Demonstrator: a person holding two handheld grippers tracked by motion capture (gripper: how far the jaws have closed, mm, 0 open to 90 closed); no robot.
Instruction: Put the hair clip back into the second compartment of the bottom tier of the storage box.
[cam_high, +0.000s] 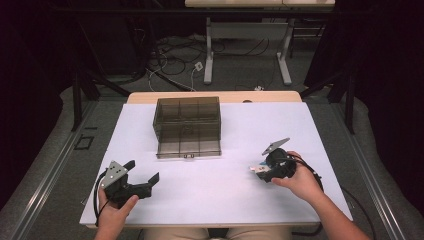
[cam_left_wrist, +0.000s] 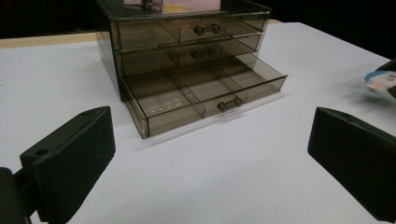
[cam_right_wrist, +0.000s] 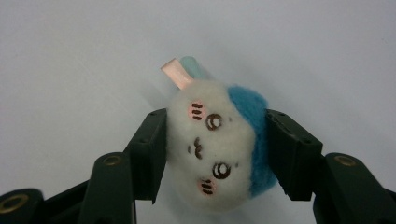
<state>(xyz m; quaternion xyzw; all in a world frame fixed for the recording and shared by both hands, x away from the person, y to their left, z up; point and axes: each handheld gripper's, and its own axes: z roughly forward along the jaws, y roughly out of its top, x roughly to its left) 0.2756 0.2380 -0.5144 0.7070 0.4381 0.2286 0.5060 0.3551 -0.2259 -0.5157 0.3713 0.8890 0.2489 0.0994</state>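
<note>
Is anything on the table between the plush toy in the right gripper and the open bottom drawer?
Nothing visible: bare white table lies between the plush toy, clamped in the right gripper, and the open bottom drawer of the organizer.

Item count: one smoked-plastic drawer unit (cam_left_wrist: 187, 60) comprising three drawers, of which one, the bottom drawer (cam_left_wrist: 205, 95), stands pulled out; one plush toy (cam_right_wrist: 219, 144); two grippers, the left gripper (cam_high: 145, 182) and the right gripper (cam_high: 260, 170); one white table (cam_high: 210, 190).
</note>
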